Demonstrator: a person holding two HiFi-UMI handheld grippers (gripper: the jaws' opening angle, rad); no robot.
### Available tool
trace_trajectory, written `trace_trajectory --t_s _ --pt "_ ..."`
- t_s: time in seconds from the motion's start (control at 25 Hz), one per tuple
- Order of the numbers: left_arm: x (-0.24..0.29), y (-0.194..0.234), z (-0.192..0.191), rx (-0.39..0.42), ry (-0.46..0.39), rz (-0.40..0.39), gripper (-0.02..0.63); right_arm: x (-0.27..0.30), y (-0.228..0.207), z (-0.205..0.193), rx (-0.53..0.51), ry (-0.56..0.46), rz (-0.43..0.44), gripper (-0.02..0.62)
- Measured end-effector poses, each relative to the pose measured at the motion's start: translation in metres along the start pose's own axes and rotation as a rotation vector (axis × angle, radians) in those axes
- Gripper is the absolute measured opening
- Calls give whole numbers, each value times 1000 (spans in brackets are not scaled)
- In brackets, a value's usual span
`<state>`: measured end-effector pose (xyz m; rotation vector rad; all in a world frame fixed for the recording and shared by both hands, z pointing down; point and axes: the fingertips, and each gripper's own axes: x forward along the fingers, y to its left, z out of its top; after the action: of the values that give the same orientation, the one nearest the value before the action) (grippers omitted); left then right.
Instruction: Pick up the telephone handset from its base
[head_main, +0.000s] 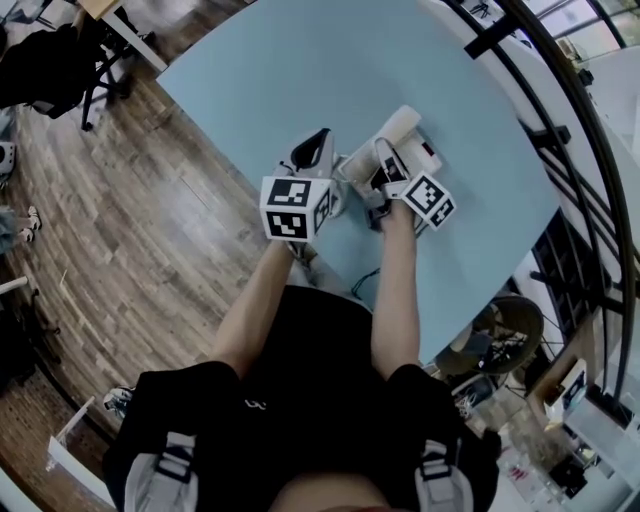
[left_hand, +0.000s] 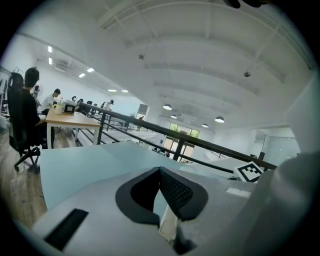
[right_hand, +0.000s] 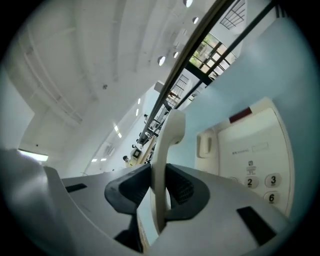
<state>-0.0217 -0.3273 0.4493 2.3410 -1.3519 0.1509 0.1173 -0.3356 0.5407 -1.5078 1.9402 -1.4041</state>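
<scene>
Right gripper view: fingers (right_hand: 182, 190) of my right gripper (right_hand: 159, 186) clamp the telephone handset (right_hand: 167, 145), its long axis running out ahead of them, just left of the base (right_hand: 255, 150), seemingly off its cradle; left gripper (left_hand: 160, 171) closed, empty, farther from the base.

The table (head_main: 300, 70) is pale blue, the floor (head_main: 130, 230) is brown wood planking and the railing (head_main: 590, 150) is black; the person's shirt (head_main: 320, 400) is black, crossed by grey straps (head_main: 172, 468). The handset (right_hand: 167, 135) and the phone base (right_hand: 257, 150) are cream, the base bearing a red strip (right_hand: 241, 114) and dark digits on its pale keys (right_hand: 272, 181). The left gripper (left_hand: 160, 172) and right gripper (right_hand: 159, 175) have light grey bodies and black pads (left_hand: 175, 192) with a fine grid texture, and each carries a cube (head_main: 295, 208) patterned in black and white squares.
</scene>
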Motion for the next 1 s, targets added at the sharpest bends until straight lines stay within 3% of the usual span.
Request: trace_trajectory --t_s 0.2,0.32,0.36,0.72,1.0 --pt "5 -11 22 24 -39 -19 0 -29 47 29 -17 -124 82 83" --pt "-1 -19 34 45 -64 -31 0 -42 101 48 -219 -184 282 83" --pt "-4 -20 38 52 -73 -34 0 -48 110 53 -277 -197 295 83" --pt "-27 -25 69 108 -145 -53 0 -85 145 67 -775 -277 19 83" --pt "-34 -31 73 112 -164 -79 0 -93 158 59 -882 -292 -14 83"
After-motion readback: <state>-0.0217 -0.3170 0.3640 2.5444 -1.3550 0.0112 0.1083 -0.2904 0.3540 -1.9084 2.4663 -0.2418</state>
